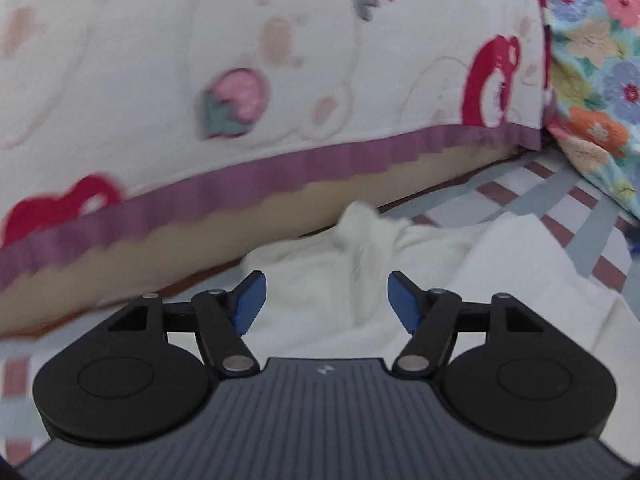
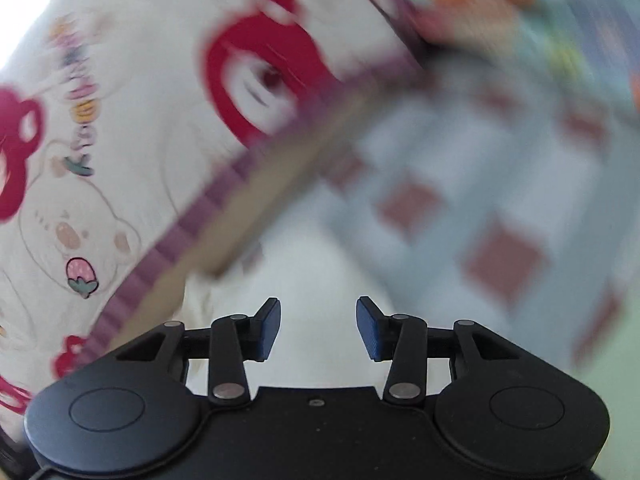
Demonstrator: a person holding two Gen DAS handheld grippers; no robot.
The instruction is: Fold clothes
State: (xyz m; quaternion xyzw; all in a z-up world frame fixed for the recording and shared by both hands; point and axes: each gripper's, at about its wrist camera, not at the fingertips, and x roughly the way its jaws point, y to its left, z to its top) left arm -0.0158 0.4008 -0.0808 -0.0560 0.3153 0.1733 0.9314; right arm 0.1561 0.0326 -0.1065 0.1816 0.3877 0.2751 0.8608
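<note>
A cream-white garment (image 1: 340, 272) lies rumpled on the checked bed sheet (image 1: 560, 200), with a raised crumpled fold near its far edge. My left gripper (image 1: 326, 300) is open and empty, just above the garment, its blue pads (image 1: 250, 300) wide apart. In the right wrist view the same white garment (image 2: 316, 280) lies under and ahead of my right gripper (image 2: 318, 326), which is open and empty. That view is blurred by motion.
A big quilt (image 1: 240, 60) with red bears, strawberries and a purple hem rises right behind the garment; it also shows in the right wrist view (image 2: 120, 120). A floral fabric (image 1: 596, 60) lies at the far right. Checked sheet (image 2: 500, 220) stretches to the right.
</note>
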